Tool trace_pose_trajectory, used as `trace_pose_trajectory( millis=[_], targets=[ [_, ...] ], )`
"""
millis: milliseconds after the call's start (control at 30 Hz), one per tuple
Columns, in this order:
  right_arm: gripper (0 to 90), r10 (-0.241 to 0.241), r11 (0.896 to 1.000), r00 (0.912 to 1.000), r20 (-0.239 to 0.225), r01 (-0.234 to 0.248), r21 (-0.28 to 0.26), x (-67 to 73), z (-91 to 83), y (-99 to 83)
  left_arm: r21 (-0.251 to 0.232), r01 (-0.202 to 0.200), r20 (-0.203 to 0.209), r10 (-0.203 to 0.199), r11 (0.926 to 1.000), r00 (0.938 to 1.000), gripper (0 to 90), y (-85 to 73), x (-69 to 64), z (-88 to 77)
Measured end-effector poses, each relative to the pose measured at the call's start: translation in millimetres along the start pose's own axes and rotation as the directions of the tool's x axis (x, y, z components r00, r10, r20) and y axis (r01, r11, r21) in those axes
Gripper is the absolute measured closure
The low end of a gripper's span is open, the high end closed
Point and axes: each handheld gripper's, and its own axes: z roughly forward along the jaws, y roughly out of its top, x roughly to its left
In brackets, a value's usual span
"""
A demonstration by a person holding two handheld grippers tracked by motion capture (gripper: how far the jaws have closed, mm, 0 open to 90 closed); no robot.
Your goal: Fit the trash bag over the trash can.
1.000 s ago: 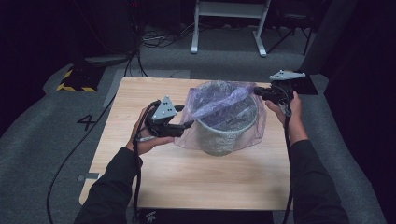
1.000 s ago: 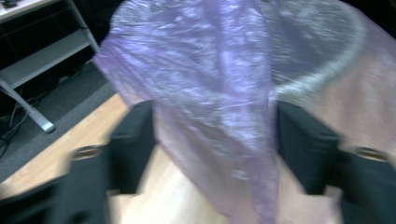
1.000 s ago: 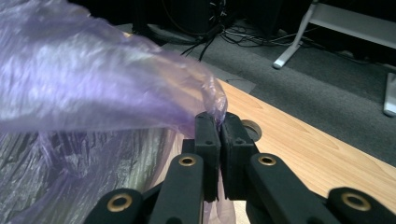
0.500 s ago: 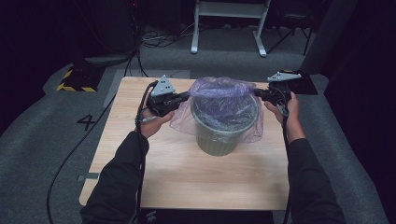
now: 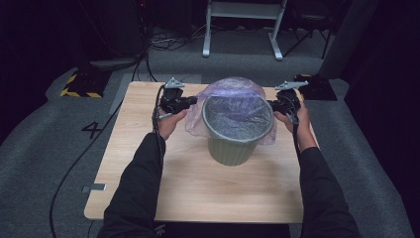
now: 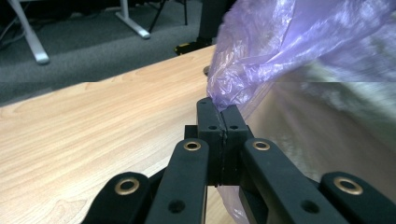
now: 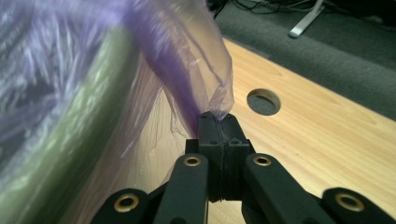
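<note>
My left gripper [image 5: 190, 101] has moved to the table's [image 5: 148, 163] far edge and clamped the bag [image 5: 233, 99]; right gripper [image 5: 273, 105] pinches it too. One bag, one bin [image 5: 233, 148].

Your waste bin [image 5: 233, 144] stands upright on the table [image 5: 148, 163], a little right of its middle. The plastic bag [image 5: 233, 96] sits in the bin and spills over its rim on all sides. Your left gripper [image 5: 190, 102] is just left of the bin, your right gripper [image 5: 272, 105] just right of it, each at the bag's edge. Behind the table, on the floor, a metal stand [image 5: 242, 25] rests.
</note>
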Motion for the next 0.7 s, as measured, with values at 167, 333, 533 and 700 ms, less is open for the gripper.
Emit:
trace_pose_trajectory(
  millis=[167,333,533,700],
  targets=[
    [89.9,0.015,0.999,0.9984,-0.055,-0.013,0.04,0.5,10.6,-5.8,0.052,0.026,-0.002,-0.026,0.9983,0.9997,89.5,-6.5,1.6,20.0],
    [89.5,0.008,0.996,0.9966,-0.082,-0.001,0.088,3.5,17.0,-16.6,0.142,0.003,0.008,-0.004,0.9898,1.0,89.3,-12.9,-3.6,31.3],
    [84.9,0.002,0.999,0.9976,-0.07,0.001,0.037,1.7,2.3,-25.7,0.067,-0.009,0.011,0.008,0.9977,0.9999,73.0,-18.9,-4.0,9.2],
    [74.6,0.01,0.999,0.9988,-0.048,-0.011,-0.031,-4.3,-15.4,-32.1,-0.036,-0.037,0.025,0.038,0.9987,0.999,41.9,-21.9,-7.4,-25.0]
  ],
)
